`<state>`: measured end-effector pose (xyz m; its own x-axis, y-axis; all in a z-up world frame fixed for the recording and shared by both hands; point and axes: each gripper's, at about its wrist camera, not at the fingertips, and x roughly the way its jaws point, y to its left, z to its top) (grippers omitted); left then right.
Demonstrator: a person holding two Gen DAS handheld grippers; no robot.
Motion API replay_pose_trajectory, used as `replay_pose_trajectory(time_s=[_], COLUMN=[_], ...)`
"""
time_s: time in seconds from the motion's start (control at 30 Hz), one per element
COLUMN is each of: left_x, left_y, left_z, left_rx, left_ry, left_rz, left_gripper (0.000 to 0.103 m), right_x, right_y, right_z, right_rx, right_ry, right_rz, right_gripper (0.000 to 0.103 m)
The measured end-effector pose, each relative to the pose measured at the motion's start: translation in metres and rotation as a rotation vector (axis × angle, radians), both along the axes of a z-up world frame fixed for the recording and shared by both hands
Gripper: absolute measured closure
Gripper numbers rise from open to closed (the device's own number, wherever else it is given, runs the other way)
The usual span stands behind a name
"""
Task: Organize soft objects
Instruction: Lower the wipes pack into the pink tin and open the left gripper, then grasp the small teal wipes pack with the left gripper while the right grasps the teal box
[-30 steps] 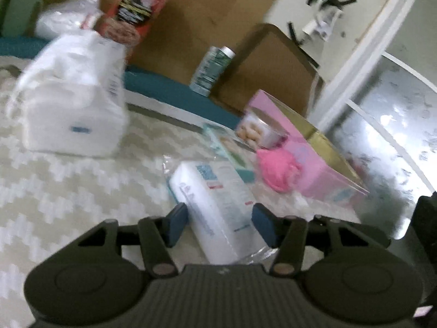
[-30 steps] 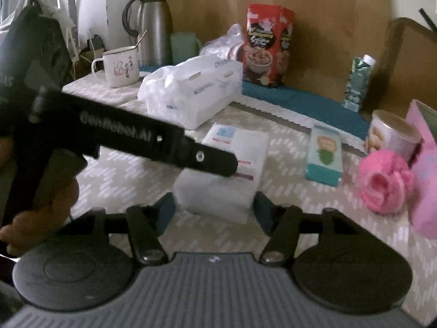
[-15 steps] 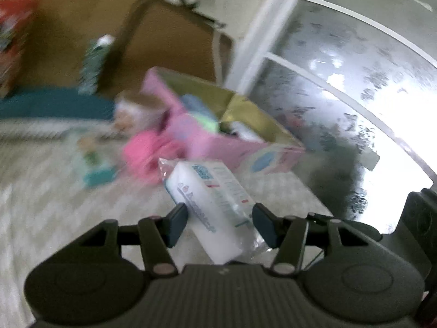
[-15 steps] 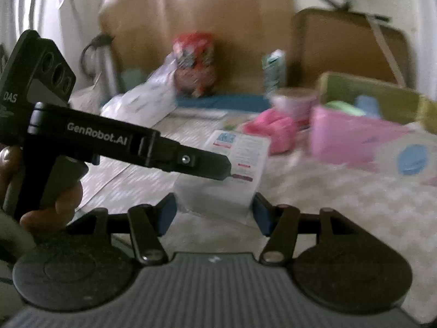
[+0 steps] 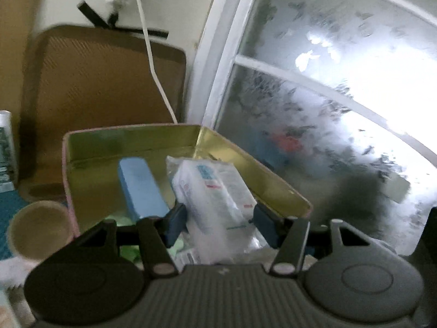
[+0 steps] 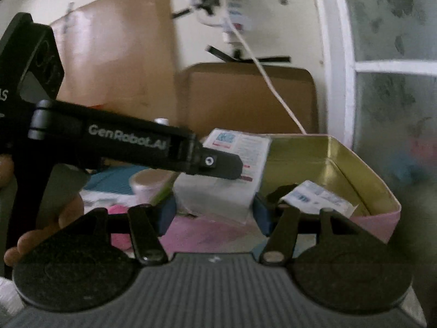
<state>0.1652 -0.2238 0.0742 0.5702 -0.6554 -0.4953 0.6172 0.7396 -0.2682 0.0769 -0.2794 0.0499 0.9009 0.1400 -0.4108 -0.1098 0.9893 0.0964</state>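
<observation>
Left gripper [image 5: 220,225]: blue pads clamped on a white plastic-wrapped soft pack [image 5: 215,191], one pad on each side; the pack hangs over the open pink tin [image 5: 131,132].
Right gripper [image 6: 214,213]: blue pads sit at either side of the same soft pack [image 6: 218,188]; actual contact cannot be told from this view.
Soft pack: printed label faces up, tilted, lower end between the left pads, upper end over the tin's gold interior.
Pink tin: gold-lined, lid off; holds a light blue box [image 5: 140,188], green soft material [image 5: 128,248] at the bottom, and a small white-and-blue packet [image 6: 316,196].
Beside tin: round paper cup [image 5: 38,232] just beside the tin's left wall; pink soft item [image 6: 118,239] low by the tin's pink side.
Background: brown chair back [image 5: 101,87], white cable [image 5: 153,63], frosted window [image 5: 341,95].
Image quality: motion blur in both views.
</observation>
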Motion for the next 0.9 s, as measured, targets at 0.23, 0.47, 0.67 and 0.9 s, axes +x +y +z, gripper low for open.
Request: replay_pose_trajectory(time_s=[0.23,0.47,0.67,0.9], left_x=[0.039,0.027,-0.006,-0.073], left_y=[-0.026,-0.021,0.000,0.071], left_z=[-0.013,-0.015,-0.004,0.001], left_rx=[0.027,0.035,-0.015,-0.101], left_ry=[0.053,0.017,-0.009,-0.056], left_rz=[0.047,0.063,0.056,0.035], left_gripper=[0.034,0.033,0.033,0.033], right_x=[0.051,0.064,0.027,-0.030], right_y=[-0.015,-0.033,-0.033,-0.024], right_z=[-0.012,-0.017,-0.010,-0.002], right_rx=[-0.030,0.014,0.051,0.111], right_ry=[0.057,0.053,-0.015,-0.100], right_rz=[-0.071,-0.141,-0.173,-0.173], right_gripper=[0.040,0.025,0.024,0.048])
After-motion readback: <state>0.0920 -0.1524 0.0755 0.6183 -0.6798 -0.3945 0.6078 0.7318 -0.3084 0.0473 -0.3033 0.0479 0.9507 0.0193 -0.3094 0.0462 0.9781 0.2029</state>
